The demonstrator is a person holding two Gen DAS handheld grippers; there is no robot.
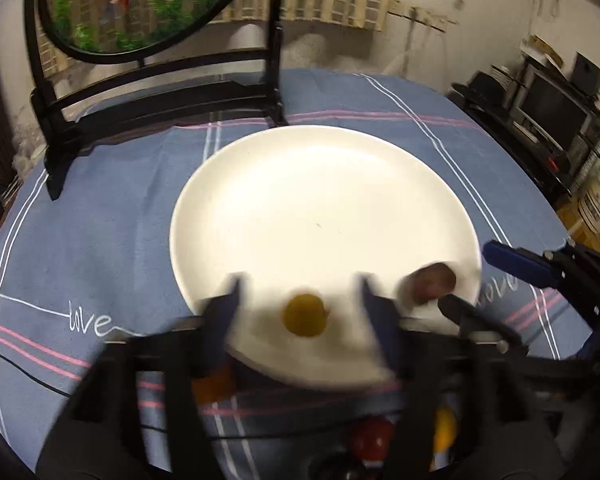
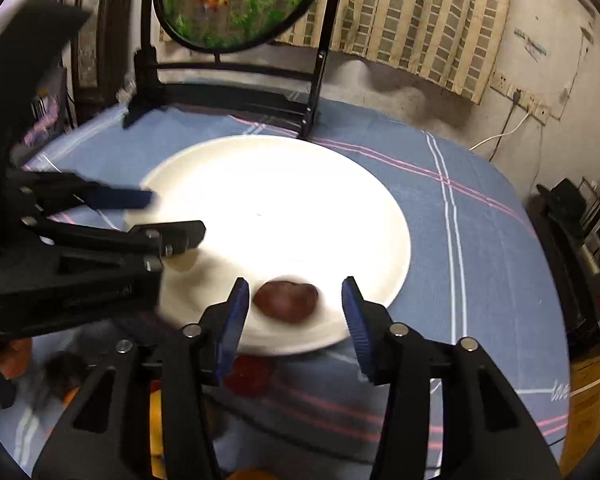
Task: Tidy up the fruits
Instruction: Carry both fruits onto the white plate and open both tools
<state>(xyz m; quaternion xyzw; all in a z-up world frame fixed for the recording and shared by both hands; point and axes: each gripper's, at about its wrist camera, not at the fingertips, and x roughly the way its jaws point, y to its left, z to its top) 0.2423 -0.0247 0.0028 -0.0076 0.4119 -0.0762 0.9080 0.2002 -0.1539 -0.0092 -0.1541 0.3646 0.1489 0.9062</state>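
A white plate lies on the blue striped tablecloth; it also shows in the right wrist view. A small yellow-green fruit lies on the plate's near edge, between the spread fingers of my left gripper, which is open. A dark reddish-brown fruit lies on the plate's near rim between the spread fingers of my right gripper, also open. That fruit shows in the left wrist view, beside the right gripper's fingers. The left gripper enters the right wrist view from the left.
A black stand with a round goldfish picture stands behind the plate. Red, orange and yellow fruits lie blurred on the cloth below the grippers; a red one sits under the plate's near rim. Shelves with electronics stand at right.
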